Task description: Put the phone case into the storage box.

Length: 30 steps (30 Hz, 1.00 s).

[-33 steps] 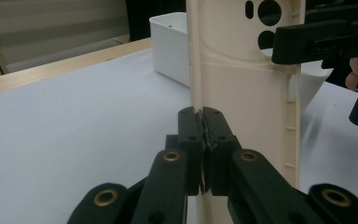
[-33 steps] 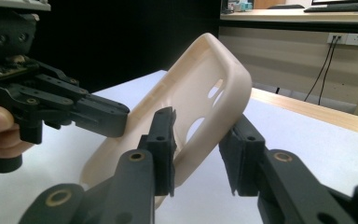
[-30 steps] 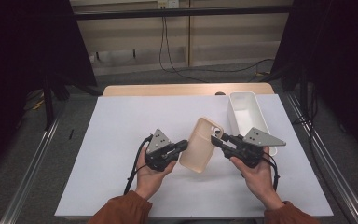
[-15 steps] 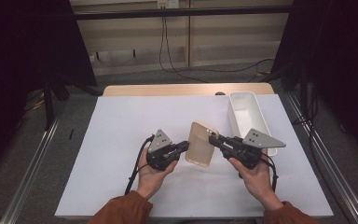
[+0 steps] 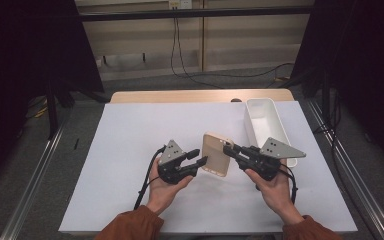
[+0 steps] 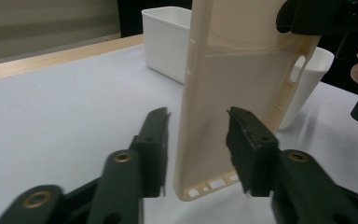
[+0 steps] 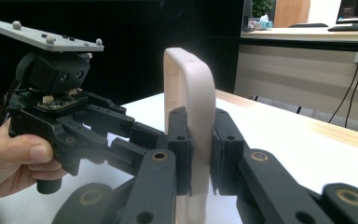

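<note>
A beige phone case stands on edge just above the white table cover, between my two grippers. My right gripper is shut on its right edge; in the right gripper view its pads press both sides of the case. My left gripper has just been opening. In the left gripper view its jaws stand apart on either side of the case, with a gap at each pad. A hand holds each gripper.
A long white bin lies at the back right of the white cover, just behind the right gripper. A wooden table edge runs along the back. Dark curtains stand at both sides, and metal rails run along the floor.
The left gripper's jaws have parted and let go of the case's left edge. The case has turned more upright and shifted a little to the right, still in the right gripper.
</note>
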Each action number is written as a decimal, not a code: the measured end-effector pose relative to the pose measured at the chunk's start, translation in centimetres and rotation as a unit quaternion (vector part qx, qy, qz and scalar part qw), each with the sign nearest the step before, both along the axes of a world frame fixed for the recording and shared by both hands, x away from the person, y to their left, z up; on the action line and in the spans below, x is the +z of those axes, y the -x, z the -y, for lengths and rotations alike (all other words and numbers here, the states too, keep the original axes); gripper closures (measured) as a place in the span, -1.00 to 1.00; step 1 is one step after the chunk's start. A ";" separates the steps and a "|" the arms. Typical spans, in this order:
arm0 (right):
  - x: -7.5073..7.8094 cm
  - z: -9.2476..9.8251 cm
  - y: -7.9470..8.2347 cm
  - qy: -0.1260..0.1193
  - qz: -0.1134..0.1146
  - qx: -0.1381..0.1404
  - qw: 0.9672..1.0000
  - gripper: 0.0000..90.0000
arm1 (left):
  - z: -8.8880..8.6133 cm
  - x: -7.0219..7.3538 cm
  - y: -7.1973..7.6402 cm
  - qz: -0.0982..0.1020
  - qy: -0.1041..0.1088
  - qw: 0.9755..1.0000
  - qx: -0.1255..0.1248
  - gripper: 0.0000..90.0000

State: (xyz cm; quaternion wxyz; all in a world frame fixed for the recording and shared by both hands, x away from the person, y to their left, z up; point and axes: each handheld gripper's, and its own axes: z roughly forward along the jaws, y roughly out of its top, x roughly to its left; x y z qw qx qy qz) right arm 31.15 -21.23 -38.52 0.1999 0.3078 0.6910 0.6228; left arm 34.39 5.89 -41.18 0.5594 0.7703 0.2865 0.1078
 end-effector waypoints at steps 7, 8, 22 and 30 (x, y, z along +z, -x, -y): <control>0.0 0.4 -0.1 0.004 0.003 -0.004 1.000 0.80 | -0.1 0.2 0.2 0.009 0.007 1.000 0.005 -0.24; 0.0 0.5 -0.1 0.004 0.004 -0.004 1.000 0.80 | -0.1 0.2 0.1 0.008 0.011 1.000 0.005 -0.33; 0.2 1.3 -0.3 -0.002 0.010 -0.012 1.000 0.79 | -2.8 1.1 0.7 0.031 0.014 0.999 0.029 -0.89; 0.2 1.6 -0.2 0.002 0.012 -0.015 1.000 0.79 | -5.3 1.7 1.0 0.053 0.021 0.997 0.058 -0.93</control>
